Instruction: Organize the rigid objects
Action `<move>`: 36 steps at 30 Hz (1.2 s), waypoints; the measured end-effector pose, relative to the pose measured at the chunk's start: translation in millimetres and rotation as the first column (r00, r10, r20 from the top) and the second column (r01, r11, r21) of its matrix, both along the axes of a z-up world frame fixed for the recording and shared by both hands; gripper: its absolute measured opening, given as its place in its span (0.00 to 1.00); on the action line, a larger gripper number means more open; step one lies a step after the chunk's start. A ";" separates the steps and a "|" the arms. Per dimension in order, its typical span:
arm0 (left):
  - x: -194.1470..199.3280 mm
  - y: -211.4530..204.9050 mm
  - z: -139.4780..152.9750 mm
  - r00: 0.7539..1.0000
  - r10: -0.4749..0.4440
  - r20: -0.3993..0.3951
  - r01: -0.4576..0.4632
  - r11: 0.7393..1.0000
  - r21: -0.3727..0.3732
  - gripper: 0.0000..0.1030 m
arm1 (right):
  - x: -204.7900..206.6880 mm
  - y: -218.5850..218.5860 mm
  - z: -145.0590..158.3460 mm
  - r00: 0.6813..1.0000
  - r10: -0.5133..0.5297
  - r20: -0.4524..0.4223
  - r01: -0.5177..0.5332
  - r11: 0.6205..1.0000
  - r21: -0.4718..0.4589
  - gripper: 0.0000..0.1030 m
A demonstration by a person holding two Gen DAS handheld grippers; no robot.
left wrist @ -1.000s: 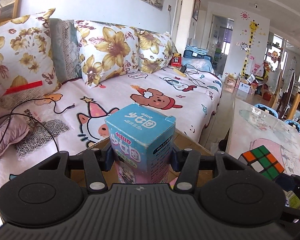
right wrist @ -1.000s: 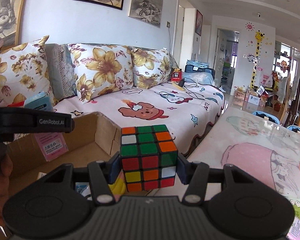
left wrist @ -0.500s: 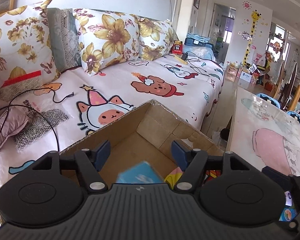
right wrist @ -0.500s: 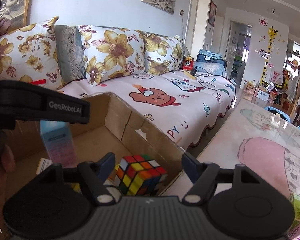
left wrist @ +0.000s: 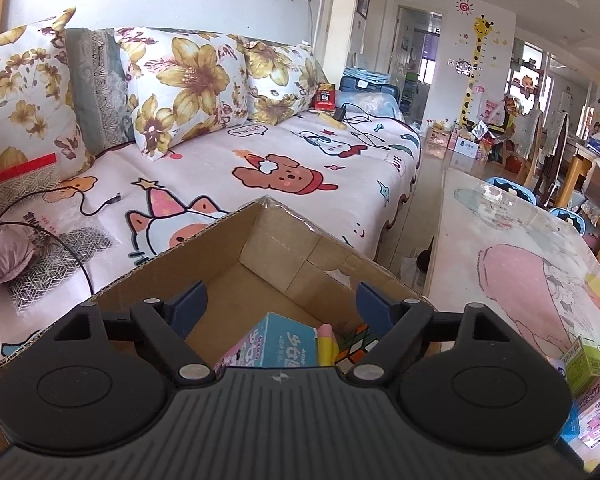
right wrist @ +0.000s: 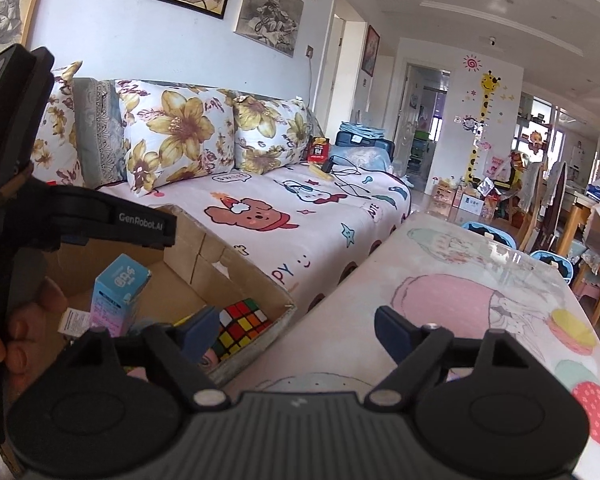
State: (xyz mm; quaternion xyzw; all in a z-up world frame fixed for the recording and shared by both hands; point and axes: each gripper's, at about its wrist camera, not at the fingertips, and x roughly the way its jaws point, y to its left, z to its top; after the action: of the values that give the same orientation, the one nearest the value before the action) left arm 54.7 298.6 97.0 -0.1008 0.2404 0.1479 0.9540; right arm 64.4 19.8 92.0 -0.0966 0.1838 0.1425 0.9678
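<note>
**A:** so where's everything sitting right now?

**B:** both bits are down in the cardboard box (left wrist: 236,248). The blue carton (left wrist: 278,340) stands on the box floor, and the puzzle cube (right wrist: 242,326) lies just beside it, near the box's front corner by the desk (right wrist: 440,300). There's a yellow-and-pink thing (left wrist: 326,344) wedged between them, can't tell what it is.

**A:** and the tongs?

**B:** left tongs (left wrist: 282,306) hang over the box, jaws spread wide and opening, nothing gripped; the carton is below the gap, pads not touching it. Right tongs (right wrist: 296,330) are also spreading apart and empty, left pad over the box edge, right pad over the desk. The cube sits just past the left pad, not pinched.

**A:** box on the desk?

**B:** beside it, against the sofa (right wrist: 320,216) with the cartoon sheet.
</note>
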 end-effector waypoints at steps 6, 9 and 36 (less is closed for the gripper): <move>-0.7 -6.4 -1.0 0.998 -0.056 0.020 0.055 0.998 0.014 1.00 | -12.0 -16.2 0.6 0.998 -0.054 0.017 0.054 0.998 0.016 0.86; -0.1 -7.8 -1.6 0.997 -0.074 0.028 0.073 0.997 0.019 1.00 | -20.5 -23.9 0.2 0.997 -0.071 0.031 0.071 0.997 0.018 0.87; 6.9 -28.5 -9.9 0.974 -0.224 0.039 0.219 0.969 0.113 1.00 | -31.0 -102.1 -24.9 0.949 -0.311 0.052 0.302 0.944 0.134 0.87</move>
State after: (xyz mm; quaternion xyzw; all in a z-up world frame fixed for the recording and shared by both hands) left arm 61.6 270.1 87.2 -0.0256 0.2173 0.0506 0.9745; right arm 33.5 -82.3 67.1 -0.0115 0.1520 -0.0020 0.9883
